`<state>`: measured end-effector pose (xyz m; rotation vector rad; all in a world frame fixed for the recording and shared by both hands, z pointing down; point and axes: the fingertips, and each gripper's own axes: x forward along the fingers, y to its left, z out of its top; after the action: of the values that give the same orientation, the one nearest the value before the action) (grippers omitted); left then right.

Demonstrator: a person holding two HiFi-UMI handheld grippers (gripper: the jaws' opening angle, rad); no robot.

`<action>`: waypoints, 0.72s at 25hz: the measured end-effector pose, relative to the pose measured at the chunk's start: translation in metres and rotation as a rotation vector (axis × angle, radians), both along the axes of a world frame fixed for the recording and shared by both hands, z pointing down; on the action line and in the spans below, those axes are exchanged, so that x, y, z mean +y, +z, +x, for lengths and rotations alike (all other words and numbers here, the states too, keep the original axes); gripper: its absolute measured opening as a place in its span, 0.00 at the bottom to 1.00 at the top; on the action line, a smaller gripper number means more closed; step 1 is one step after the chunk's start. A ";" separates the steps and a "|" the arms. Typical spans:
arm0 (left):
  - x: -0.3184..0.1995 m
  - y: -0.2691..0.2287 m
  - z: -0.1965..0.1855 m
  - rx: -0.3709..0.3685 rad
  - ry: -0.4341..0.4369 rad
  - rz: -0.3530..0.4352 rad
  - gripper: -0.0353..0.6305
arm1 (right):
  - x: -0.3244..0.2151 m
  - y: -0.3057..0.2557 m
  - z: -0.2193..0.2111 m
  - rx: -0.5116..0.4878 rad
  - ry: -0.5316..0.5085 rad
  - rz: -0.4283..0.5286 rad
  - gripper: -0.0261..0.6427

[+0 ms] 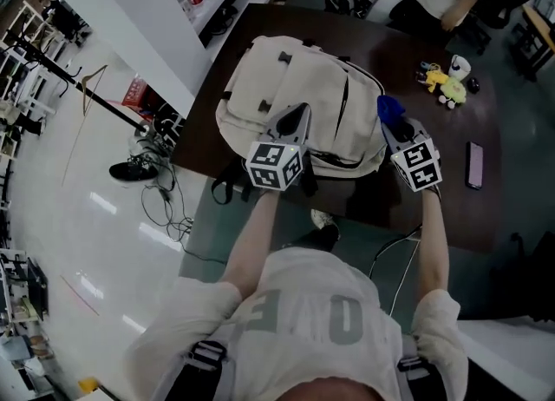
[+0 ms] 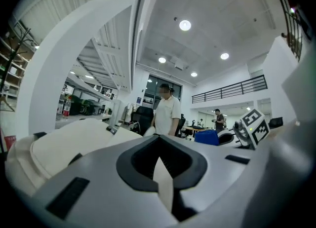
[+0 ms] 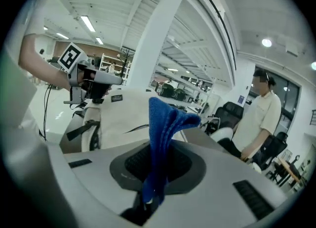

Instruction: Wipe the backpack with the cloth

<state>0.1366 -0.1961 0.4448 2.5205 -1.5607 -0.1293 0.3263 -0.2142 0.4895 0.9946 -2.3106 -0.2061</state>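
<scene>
Now: my right claw [image 3: 157, 170] clamped on blue cloth [image 3: 165, 123], cloth sticking up from jaws, just off backpack [image 1: 277, 87] right edge. My left claw [image 2: 160, 160] closed, pinching pale backpack fold. Backpack lies on dark tabletop [image 1: 408, 56].

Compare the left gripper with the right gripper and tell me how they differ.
The right gripper has its jaws clamped on a blue cloth that sticks up past them. The left gripper pinches only a thin cream sliver, apparently fabric of the backpack. The left gripper sits over the backpack's middle, while the right gripper is at its right edge. Both have their jaws closed.
</scene>
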 end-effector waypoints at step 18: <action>-0.174 -0.052 -0.035 0.029 -0.155 0.054 0.06 | -0.255 -0.112 -0.161 0.006 -0.757 0.160 0.10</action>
<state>0.1017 -0.3705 0.3928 2.4233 -1.7626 -0.2298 0.1649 -0.4695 0.3777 0.1362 -2.5900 -0.6987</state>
